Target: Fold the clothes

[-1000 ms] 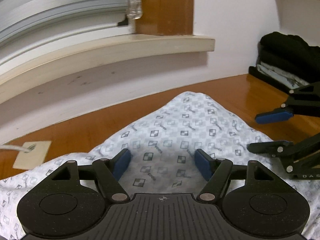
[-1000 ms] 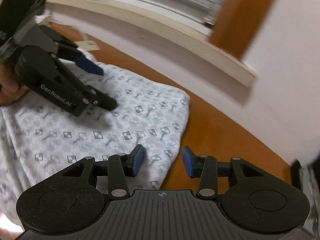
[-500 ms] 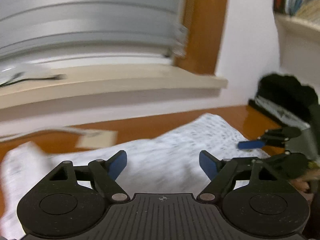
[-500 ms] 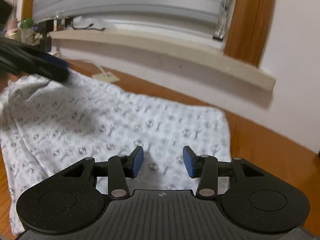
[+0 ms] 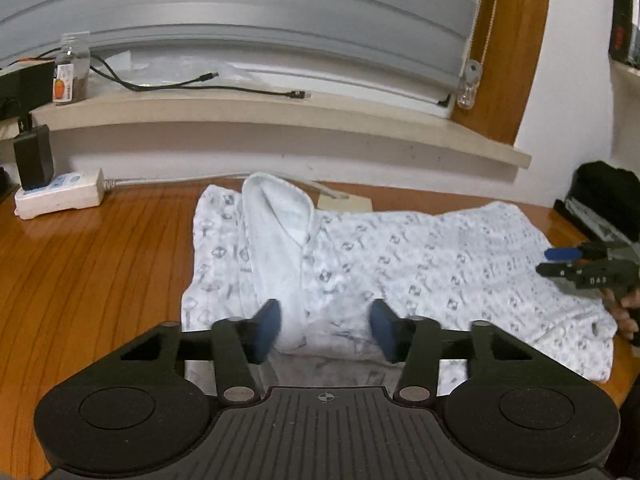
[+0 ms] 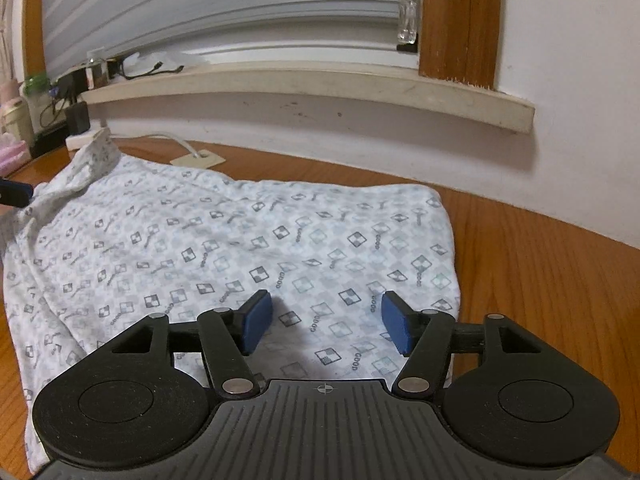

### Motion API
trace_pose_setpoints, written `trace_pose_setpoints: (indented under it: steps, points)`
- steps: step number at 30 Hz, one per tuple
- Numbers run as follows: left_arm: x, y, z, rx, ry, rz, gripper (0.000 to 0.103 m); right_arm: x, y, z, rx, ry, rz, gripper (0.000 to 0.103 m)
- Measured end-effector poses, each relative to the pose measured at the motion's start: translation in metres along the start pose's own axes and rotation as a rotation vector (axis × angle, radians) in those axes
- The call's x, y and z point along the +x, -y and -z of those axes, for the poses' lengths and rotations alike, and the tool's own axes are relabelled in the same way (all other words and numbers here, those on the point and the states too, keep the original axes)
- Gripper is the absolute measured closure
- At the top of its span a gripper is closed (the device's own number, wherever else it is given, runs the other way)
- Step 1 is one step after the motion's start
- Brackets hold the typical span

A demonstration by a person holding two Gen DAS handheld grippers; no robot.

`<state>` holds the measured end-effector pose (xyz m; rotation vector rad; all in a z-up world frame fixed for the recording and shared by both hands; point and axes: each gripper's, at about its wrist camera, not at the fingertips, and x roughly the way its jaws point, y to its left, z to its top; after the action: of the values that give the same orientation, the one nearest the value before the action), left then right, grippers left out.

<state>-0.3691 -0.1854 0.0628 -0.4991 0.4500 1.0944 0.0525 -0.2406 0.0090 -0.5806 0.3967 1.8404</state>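
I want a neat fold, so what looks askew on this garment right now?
One flap of the patterned garment at its left end is turned back, showing the plain white inside, and stands in a ridge. The rest lies fairly flat on the wooden table.

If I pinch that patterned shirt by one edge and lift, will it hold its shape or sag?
The shirt will probably sag: it lies limp with soft wrinkles, and a turned-over strip shows its pale inside. It looks thin, so likely light. On the glossy wooden table it may slide rather than stay put.
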Motion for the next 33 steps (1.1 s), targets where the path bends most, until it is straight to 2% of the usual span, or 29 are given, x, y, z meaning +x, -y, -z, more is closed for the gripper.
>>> trace_pose_setpoints:
  steps: [1,2,3,4,9,15,17,19,22,24,29,33]
  points:
    - [-0.003,-0.001,0.004,0.002,-0.002,0.004,0.068,0.000,0.000,0.000,0.003,-0.001,0.000,0.042]
    - [-0.004,0.000,0.006,0.013,0.003,0.001,0.069,0.000,0.001,0.000,0.006,-0.002,-0.001,0.041]
    - [-0.006,0.001,0.009,0.023,0.008,-0.001,0.081,0.000,0.001,0.000,0.009,-0.002,-0.002,0.041]
    - [-0.010,0.001,0.012,0.026,0.017,-0.001,0.085,0.000,0.001,0.000,0.011,-0.003,-0.004,0.041]
    - [-0.035,-0.004,0.030,-0.012,0.040,0.012,0.086,0.001,0.002,0.000,0.008,-0.003,-0.005,0.041]
    - [-0.048,-0.014,0.028,-0.046,0.044,-0.041,0.086,0.002,0.003,0.000,0.005,-0.003,-0.006,0.040]
    - [-0.048,-0.015,0.020,-0.038,0.054,-0.061,0.079,0.002,0.003,0.000,0.004,-0.002,-0.006,0.040]
    - [-0.044,-0.012,0.010,-0.010,0.063,-0.073,0.065,0.002,0.003,0.000,0.002,-0.002,-0.006,0.040]
    - [-0.030,-0.003,-0.005,0.038,0.059,-0.064,0.054,0.002,0.002,0.000,-0.003,-0.002,-0.006,0.039]
    - [-0.015,0.001,-0.012,0.061,0.045,-0.051,0.050,0.002,0.001,0.000,-0.008,-0.002,0.001,0.037]
    - [0.014,0.004,-0.007,0.122,-0.023,-0.084,0.050,0.002,0.001,0.000,-0.023,-0.001,0.008,0.036]
    - [0.011,-0.009,0.005,0.093,-0.022,-0.094,0.049,0.003,-0.001,0.001,-0.054,-0.003,0.013,0.035]
